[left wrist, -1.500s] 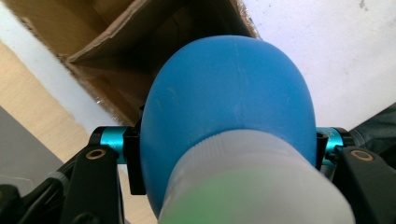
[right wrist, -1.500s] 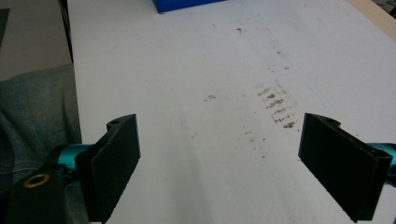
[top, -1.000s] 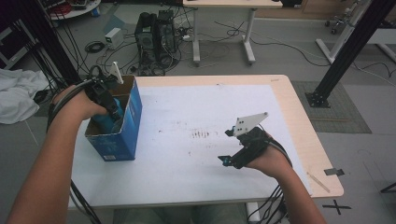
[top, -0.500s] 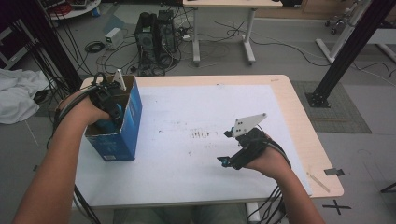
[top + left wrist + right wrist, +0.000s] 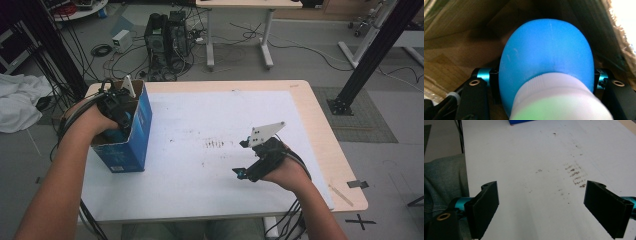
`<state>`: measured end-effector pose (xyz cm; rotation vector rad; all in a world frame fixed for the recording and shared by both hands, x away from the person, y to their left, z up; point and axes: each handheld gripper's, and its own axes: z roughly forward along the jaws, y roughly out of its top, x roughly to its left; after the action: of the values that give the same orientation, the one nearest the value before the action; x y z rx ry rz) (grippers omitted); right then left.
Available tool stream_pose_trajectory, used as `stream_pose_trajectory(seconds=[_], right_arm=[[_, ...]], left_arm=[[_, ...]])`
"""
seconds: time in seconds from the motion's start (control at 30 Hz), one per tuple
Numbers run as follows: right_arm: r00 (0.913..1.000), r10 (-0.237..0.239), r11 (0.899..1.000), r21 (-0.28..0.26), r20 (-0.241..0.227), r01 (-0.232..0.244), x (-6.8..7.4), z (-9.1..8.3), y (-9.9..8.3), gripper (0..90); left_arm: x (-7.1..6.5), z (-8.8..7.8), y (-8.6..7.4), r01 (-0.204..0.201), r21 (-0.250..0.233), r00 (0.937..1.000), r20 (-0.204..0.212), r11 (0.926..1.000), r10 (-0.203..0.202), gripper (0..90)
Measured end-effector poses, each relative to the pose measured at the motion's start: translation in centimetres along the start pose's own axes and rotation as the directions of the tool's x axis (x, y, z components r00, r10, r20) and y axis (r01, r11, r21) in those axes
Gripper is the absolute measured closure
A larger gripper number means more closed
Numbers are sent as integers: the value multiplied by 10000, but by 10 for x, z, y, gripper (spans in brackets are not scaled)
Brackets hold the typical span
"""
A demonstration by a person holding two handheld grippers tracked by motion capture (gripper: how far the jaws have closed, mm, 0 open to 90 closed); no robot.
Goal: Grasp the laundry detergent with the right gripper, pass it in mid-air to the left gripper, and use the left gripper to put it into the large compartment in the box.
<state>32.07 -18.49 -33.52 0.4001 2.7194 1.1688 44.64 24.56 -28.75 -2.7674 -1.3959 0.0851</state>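
Note:
A blue cardboard box (image 5: 136,142) stands open-topped at the table's left edge. My left gripper (image 5: 118,108) reaches down inside it. In the left gripper view a blue rounded container (image 5: 544,52) with a white ribbed collar (image 5: 554,95) sits between the jaws of the left gripper (image 5: 546,78), whose pads hug its sides; the jaws have just been opening slightly with it still between them. Brown box walls (image 5: 456,37) surround it. My right gripper (image 5: 242,158) rests low over the white table sheet (image 5: 200,115) at front right. This right gripper (image 5: 541,195) stands open with nothing between its fingers.
Dark smudges (image 5: 575,176) mark the white sheet ahead of the right gripper. The wooden table edge (image 5: 330,135) runs along the right. Behind the table, on the floor, are computer towers (image 5: 167,32), cables and another desk's legs.
The left gripper has shifted a little inside the box. The right hand has kept still.

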Motion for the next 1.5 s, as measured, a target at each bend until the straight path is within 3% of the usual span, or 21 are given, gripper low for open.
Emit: stream_pose_trajectory(seconds=[0.07, 0.1, 0.27, 0.3, 0.43, 0.47, 0.5, 0.6, 0.7, 0.73, 0.77, 1.2, 1.27, 1.3, 1.37, 1.4, 1.5], right_arm=[[10000, -12, 10000, 27, -5, 12, 0, 0, 0, 119], [10000, 7, 10000, 34, -25, -7, 0, 0, 0, 118], [10000, -24, 10000, -4, -33, 24, 0, 1, 0, 119], [10000, -4, 10000, -14, -6, 4, 0, 1, 0, 119], [10000, -23, 10000, -18, -35, 23, 1, 1, 0, 118], [10000, -12, 10000, -25, -15, 12, 1, 1, 1, 118], [10000, -8, 10000, -27, -8, 8, 1, 1, 1, 118], [10000, -28, 10000, -35, -12, 28, 1, 1, 2, 119], [10000, -13, 10000, -10, -20, 13, 1, 1, 2, 119], [10000, -58, 10000, -71, -21, 58, 1, 1, 2, 118], [10000, -55, 10000, -66, -28, 55, 1, 1, 3, 118], [9999, -92, 9999, -61, 51, 93, -2, -6, 9, 118], [9999, -115, 9999, -26, 53, 115, -2, -7, 11, 118], [9999, -115, 9999, -26, 53, 115, -2, -7, 11, 118], [9999, -133, 9999, 46, 72, 133, -2, -9, 13, 118], [9998, -176, 9998, 39, 64, 175, -2, -11, 15, 118], [9996, -265, 9994, 216, 75, 263, -4, -14, 19, 118]], left_arm=[[-1, 0, -1, 190, -201, 9998, 1, 9996, -190, 343], [0, -1, -1, -11, -47, 10000, 25, 10000, 11, 343], [-3, -3, -2, 150, -294, 9999, 22, 9995, -150, 327], [-1, -6, -3, -131, -92, 9999, -15, 9999, 130, 327], [-2, -8, -4, -135, -184, 9999, -38, 9997, 134, 314], [-4, -9, -4, 70, -391, 10000, 8, 9992, -70, 313], [-4, -13, -5, -214, -242, 9997, -103, 9995, 211, 313], [-5, -15, -5, -211, -247, 9997, -118, 9995, 208, 306], [-7, -19, -6, -147, -282, 9997, -187, 9995, 141, 303], [-9, -18, -7, 204, -594, 9997, -95, 9980, -210, 303], [-6, -24, -8, -209, -286, 9996, -198, 9994, 203, 303], [-11, -48, -17, -406, -487, 9991, -119, 9980, 401, 258], [-13, -49, -18, -295, -623, 9995, -113, 9976, 288, 258], [-13, -53, -18, -498, -526, 9987, -152, 9974, 491, 258], [-16, -56, -19, -397, -736, 9991, -187, 9965, 384, 236], [-18, -61, -19, -644, -639, 9977, -238, 9959, 630, 227], [-21, -65, -20, -746, -720, 9971, -192, 9946, 734, 221]])
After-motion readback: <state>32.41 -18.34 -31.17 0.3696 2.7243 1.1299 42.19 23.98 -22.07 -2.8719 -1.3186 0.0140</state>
